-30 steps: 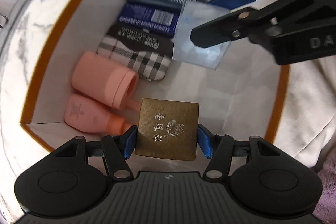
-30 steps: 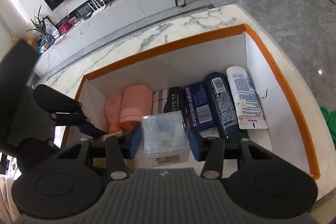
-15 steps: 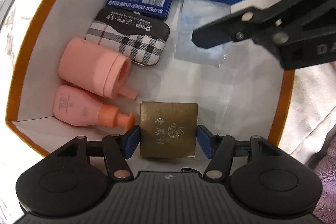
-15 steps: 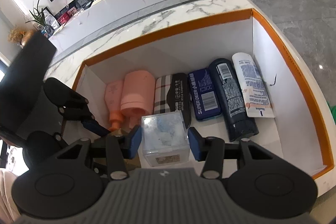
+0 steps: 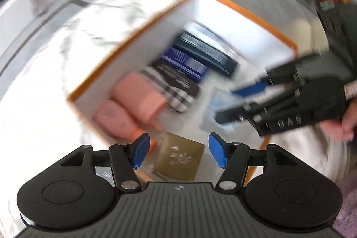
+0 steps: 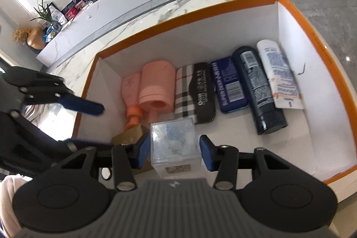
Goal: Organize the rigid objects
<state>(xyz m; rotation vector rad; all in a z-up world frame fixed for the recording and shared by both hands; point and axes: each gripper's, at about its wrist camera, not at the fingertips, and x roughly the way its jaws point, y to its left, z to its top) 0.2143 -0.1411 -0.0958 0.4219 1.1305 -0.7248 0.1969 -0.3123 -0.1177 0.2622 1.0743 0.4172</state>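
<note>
1. Here, the gold box (image 5: 178, 156) is a flat square with embossed characters (blurred), lying on the floor of the orange-rimmed box (image 6: 296, 15) beside the pink bottle (image 6: 130, 90).
2. The left gripper (image 5: 177, 152) stands wide, clear of it.
3. The right gripper (image 6: 174, 150) brackets the clear cube (image 6: 174, 144); contact unclear.
4. The blue tin (image 6: 229, 86) reads "SUPER DEER".
</note>
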